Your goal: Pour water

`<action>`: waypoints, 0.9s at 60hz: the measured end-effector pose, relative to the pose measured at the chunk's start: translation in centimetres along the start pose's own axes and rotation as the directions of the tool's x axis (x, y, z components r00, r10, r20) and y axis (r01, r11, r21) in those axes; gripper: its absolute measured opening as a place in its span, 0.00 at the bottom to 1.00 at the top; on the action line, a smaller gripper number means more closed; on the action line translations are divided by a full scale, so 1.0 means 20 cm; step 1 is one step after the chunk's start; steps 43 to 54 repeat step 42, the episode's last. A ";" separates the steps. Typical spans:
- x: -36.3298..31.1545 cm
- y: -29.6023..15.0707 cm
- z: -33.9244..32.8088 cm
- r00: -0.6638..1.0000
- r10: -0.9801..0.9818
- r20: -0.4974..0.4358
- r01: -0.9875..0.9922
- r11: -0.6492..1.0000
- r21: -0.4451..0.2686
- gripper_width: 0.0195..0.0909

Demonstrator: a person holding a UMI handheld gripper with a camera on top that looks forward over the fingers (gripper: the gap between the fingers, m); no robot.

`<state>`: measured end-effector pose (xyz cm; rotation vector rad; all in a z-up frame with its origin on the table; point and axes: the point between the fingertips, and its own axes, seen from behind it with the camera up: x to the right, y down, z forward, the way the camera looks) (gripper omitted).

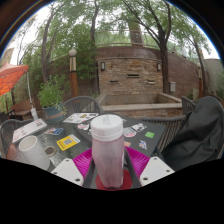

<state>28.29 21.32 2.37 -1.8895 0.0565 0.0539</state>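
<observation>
Gripper view shows a clear bottle (107, 150) with a pink cap standing between the pink pads of the hand-held gripper (108, 163), which squeeze it from both sides. Left of it on the worktop (150, 135) sits a white cup (33, 151). Cards (68, 142) lie nearby. A brick wall (130, 72) stands far beyond.

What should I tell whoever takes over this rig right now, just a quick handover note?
Gripper: fingers at either side of the clear bottle, pink cap on top; whether they press on it cannot be told.
Bottle: upright on the table.
White cup: off to the left on the same table, beside cards and papers.
Done: bottle reached.
Left: confirm grip, lift, carry to the cup, pour; no tilt seen yet.
</observation>
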 end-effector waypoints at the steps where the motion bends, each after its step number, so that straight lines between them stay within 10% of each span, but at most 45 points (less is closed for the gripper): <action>1: 0.00 0.03 0.00 1.000 0.010 -0.004 -0.010 0.999 -0.036 0.66; 3: 0.05 0.07 -0.02 0.999 0.023 -0.023 -0.024 0.996 -0.081 0.92; 54: -0.68 -0.36 -1.35 0.995 0.011 -0.097 -0.026 0.989 -0.148 0.89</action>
